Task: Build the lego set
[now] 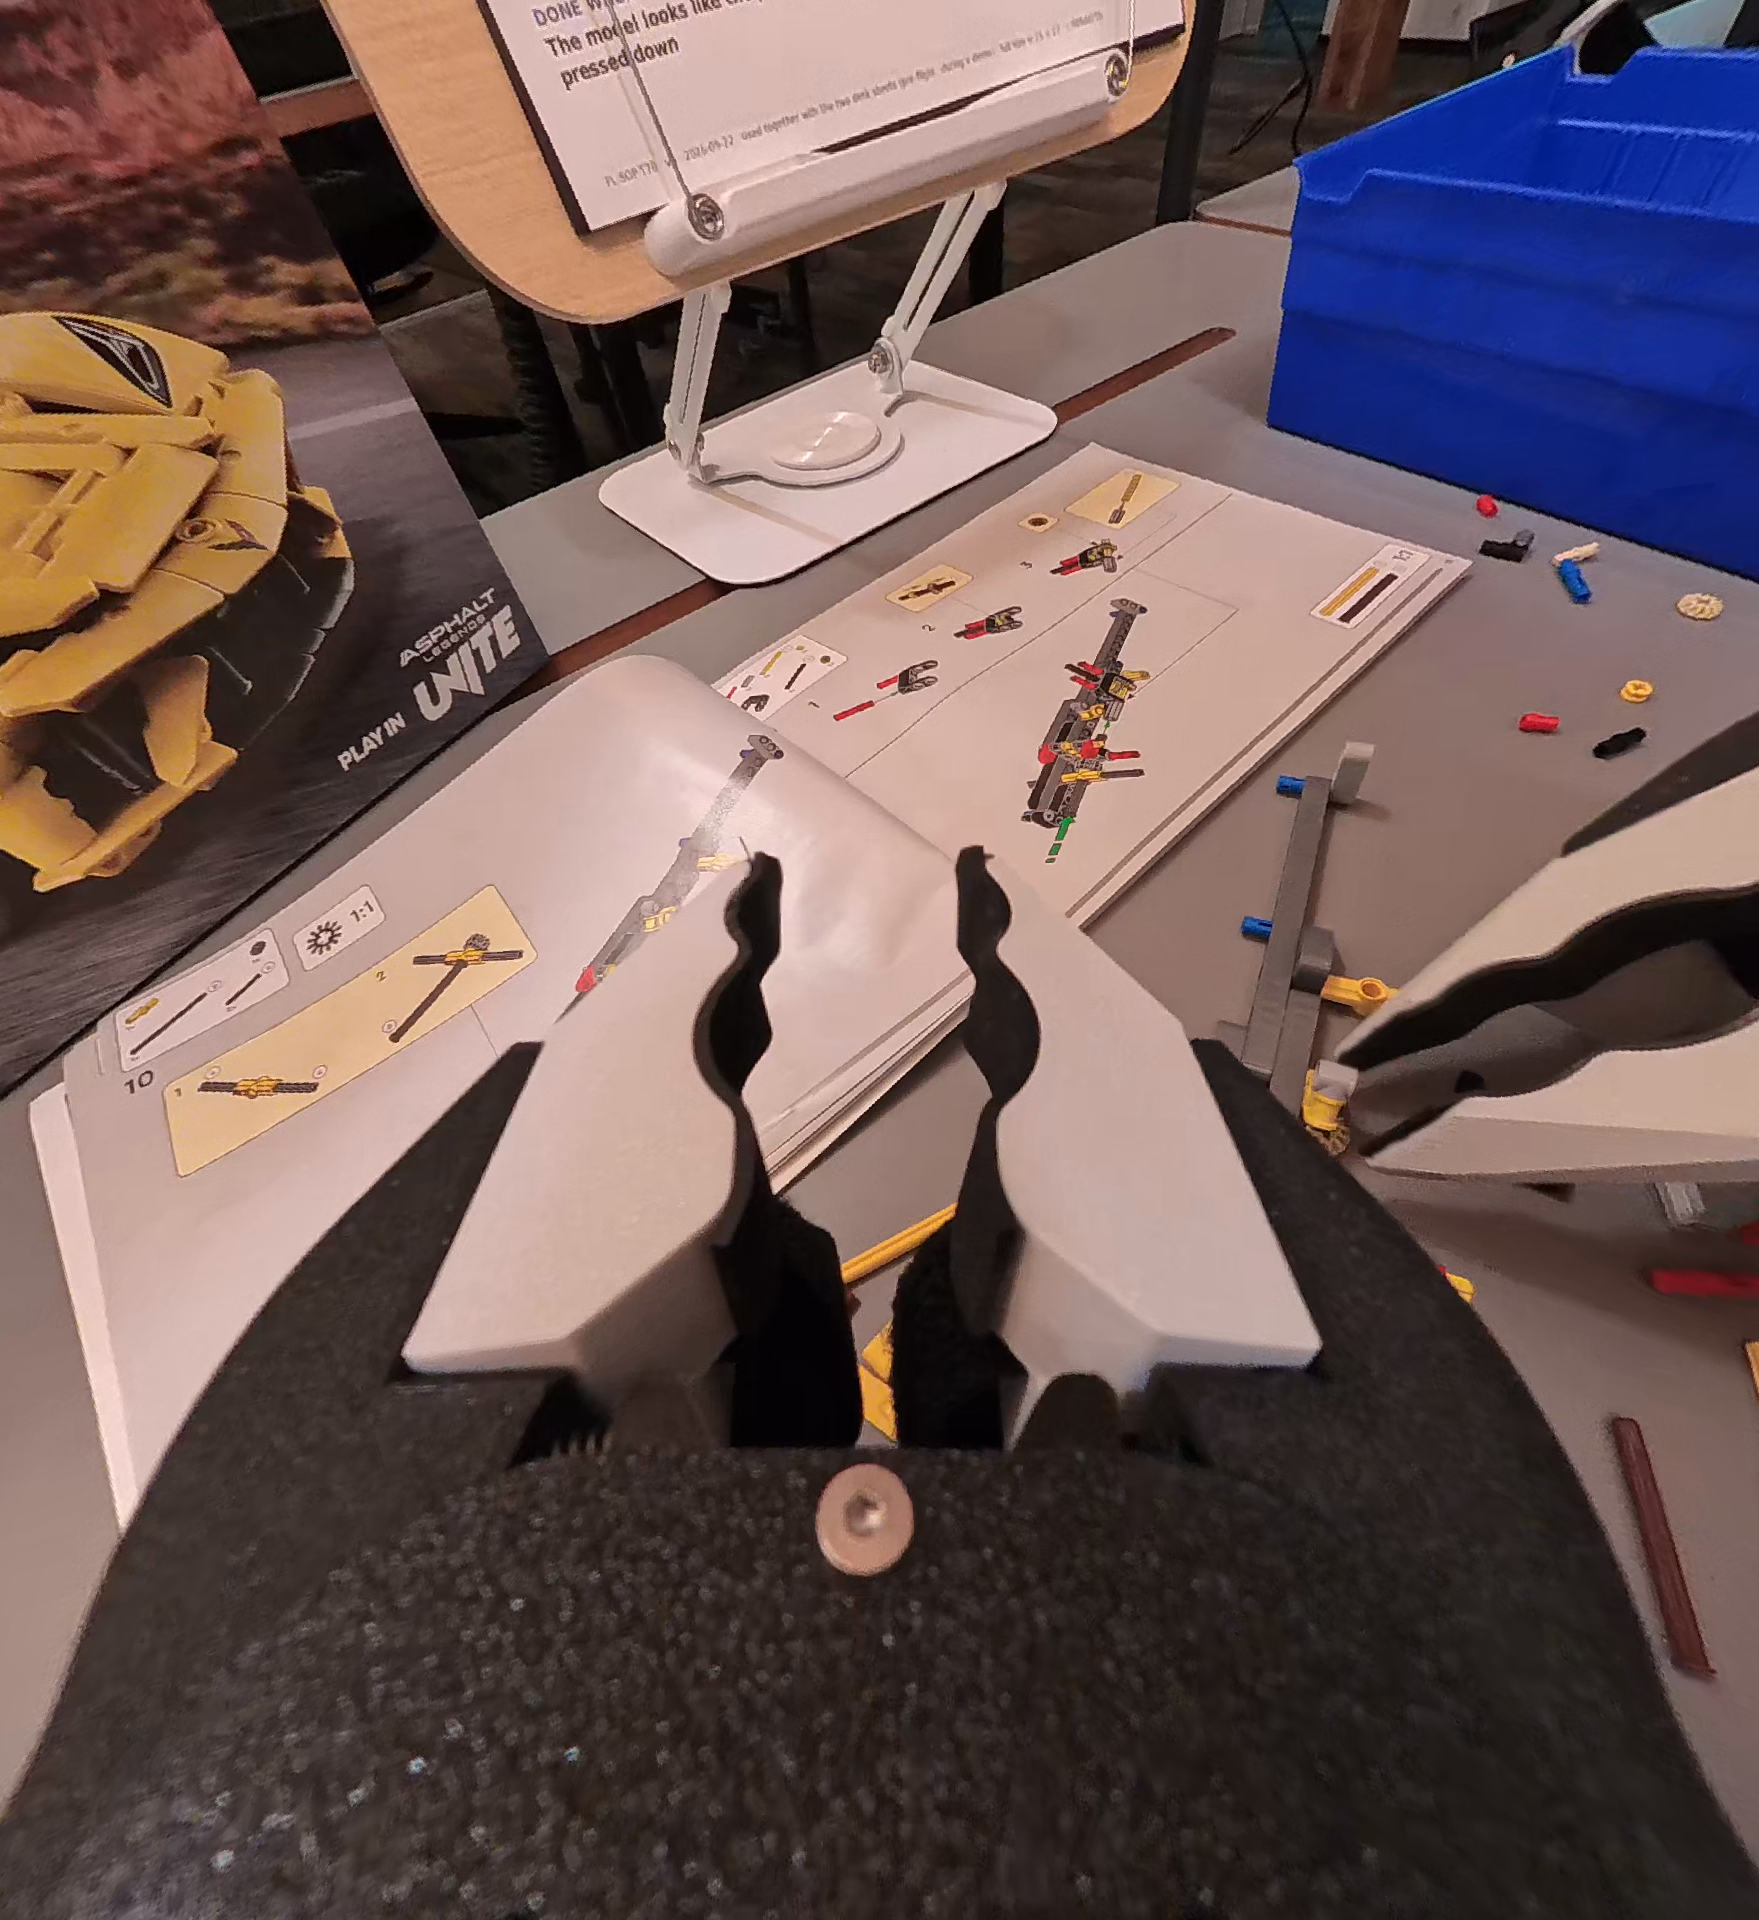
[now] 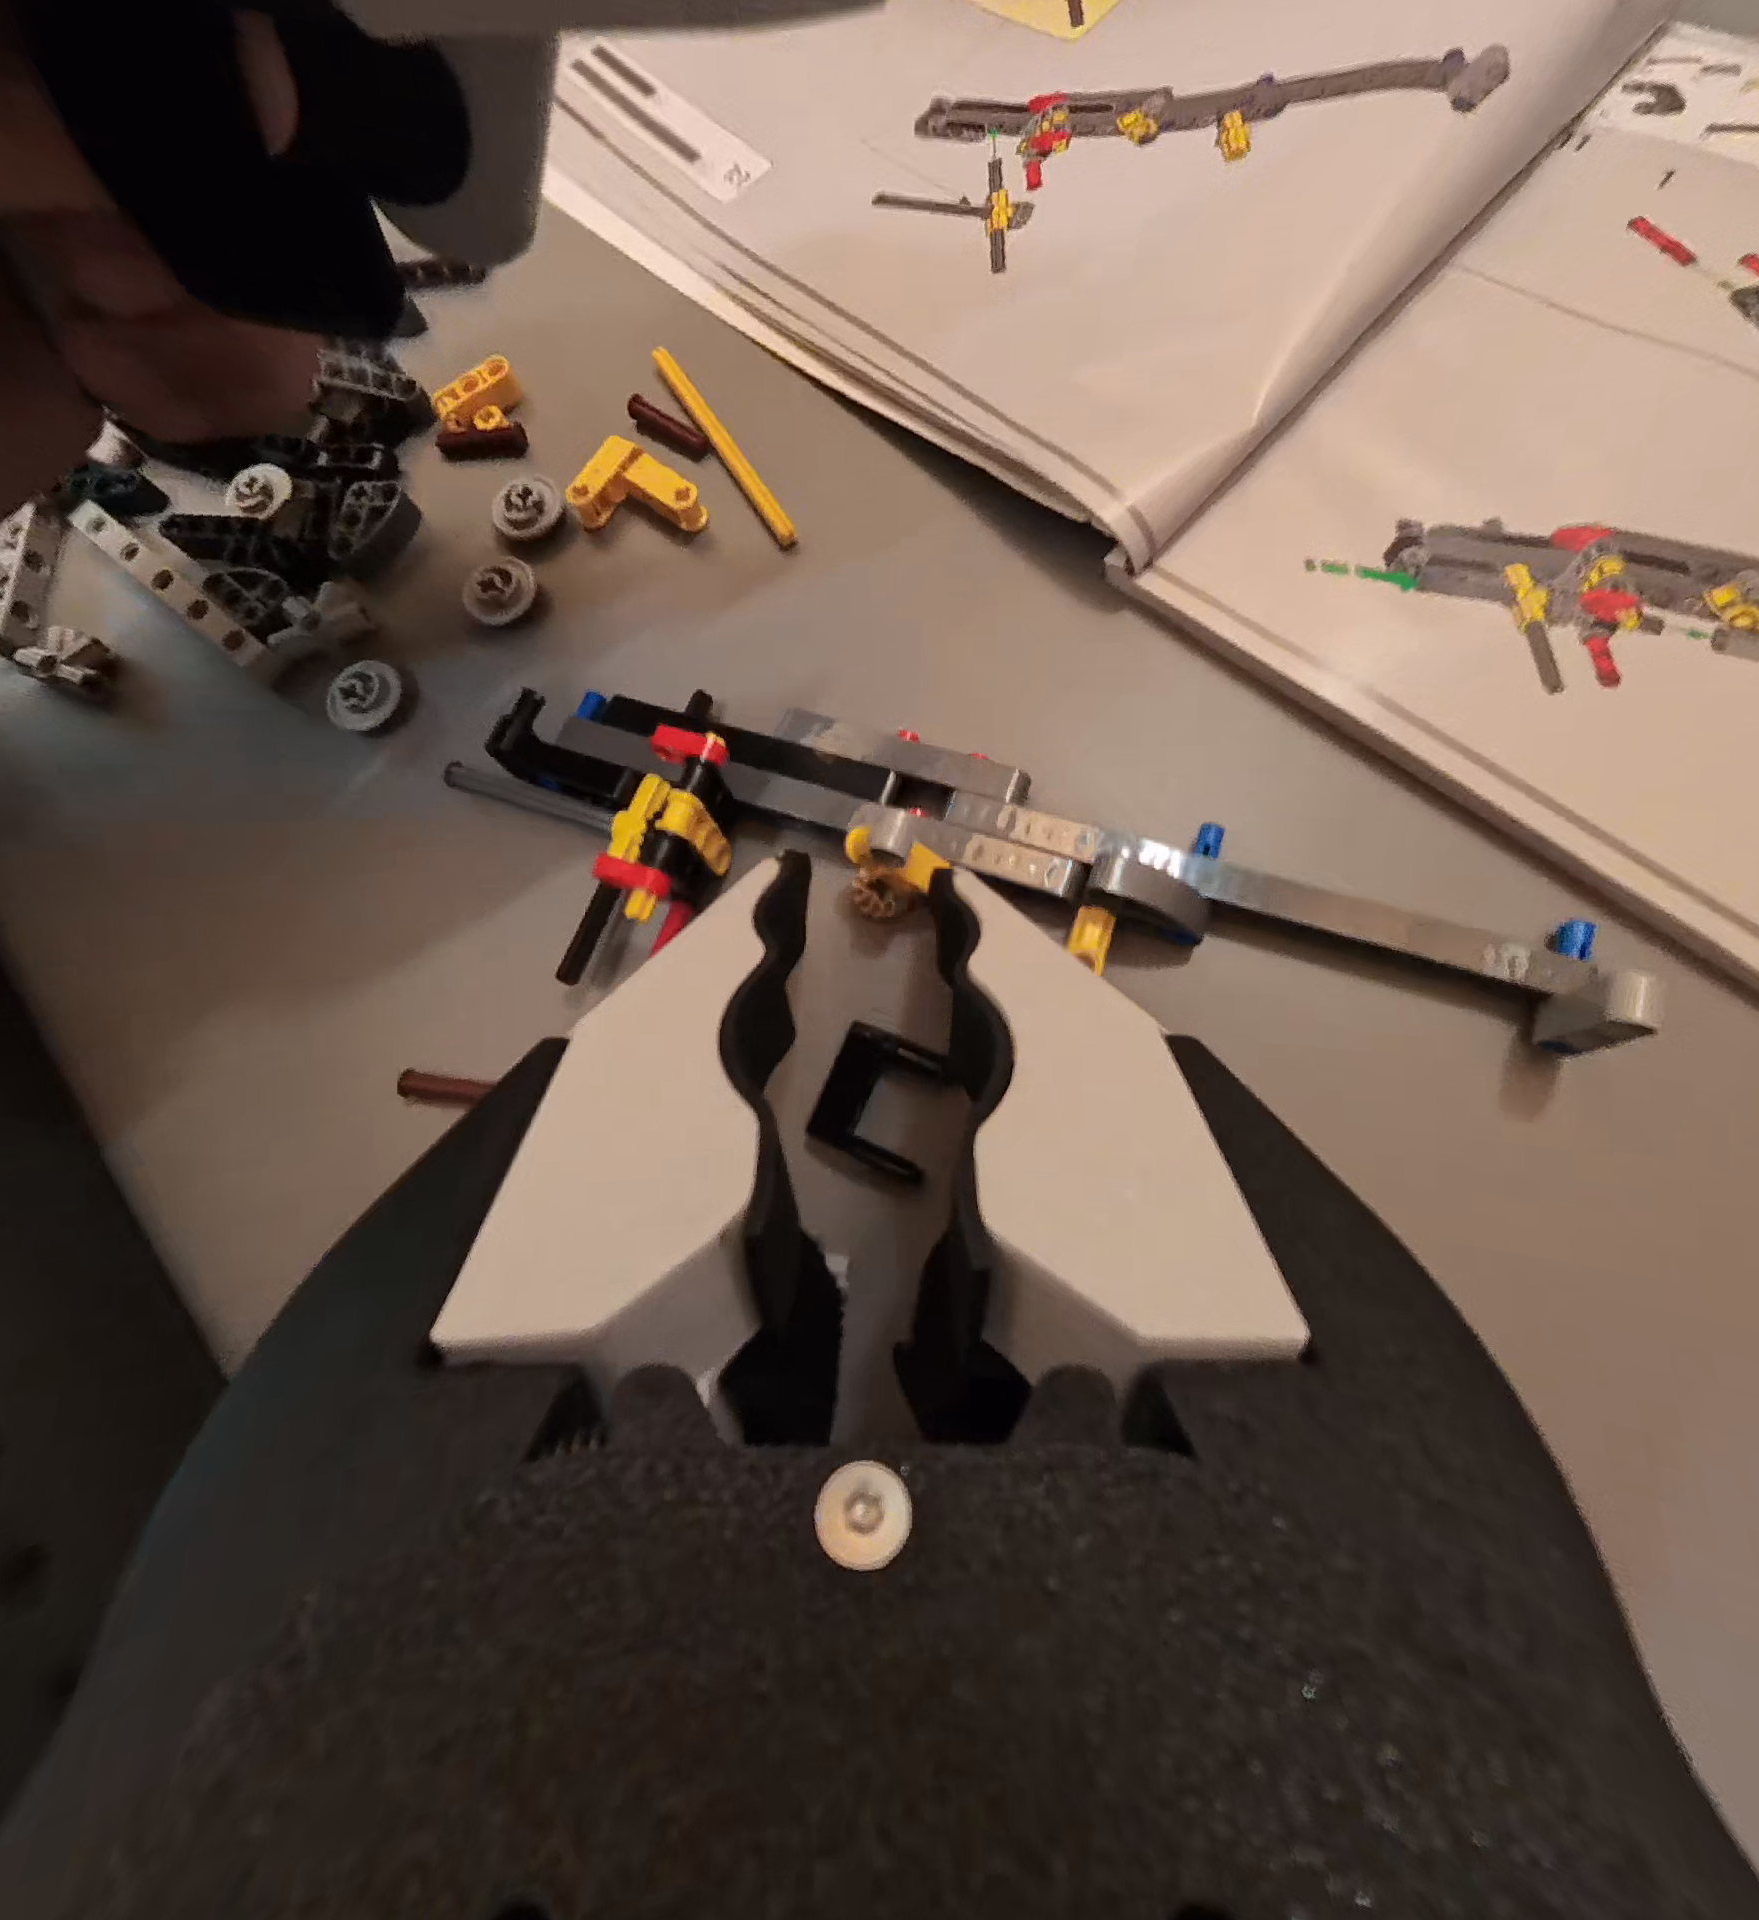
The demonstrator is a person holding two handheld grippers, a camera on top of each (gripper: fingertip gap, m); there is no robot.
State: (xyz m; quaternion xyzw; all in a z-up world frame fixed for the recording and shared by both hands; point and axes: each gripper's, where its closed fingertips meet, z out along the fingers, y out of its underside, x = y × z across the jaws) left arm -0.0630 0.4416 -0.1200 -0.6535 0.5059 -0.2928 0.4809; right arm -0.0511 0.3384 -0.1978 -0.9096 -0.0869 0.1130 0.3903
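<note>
A long, partly built assembly of grey and black beams with yellow, red and blue pins lies on the grey table. My right gripper is open, its tips at the assembly's near edge. A small tan gear sits between the tips, untouched. A black frame piece lies on the table between the fingers. My left gripper is open and empty above the open instruction booklet. The right gripper and the assembly show at the left wrist view's right side.
A pile of grey and black parts, yellow connectors and a yellow axle lie to the left, under a hand. A blue bin, a document stand and the set's box stand behind. Small pins are scattered nearby. Tip to tip, the grippers are about 12 cm apart.
</note>
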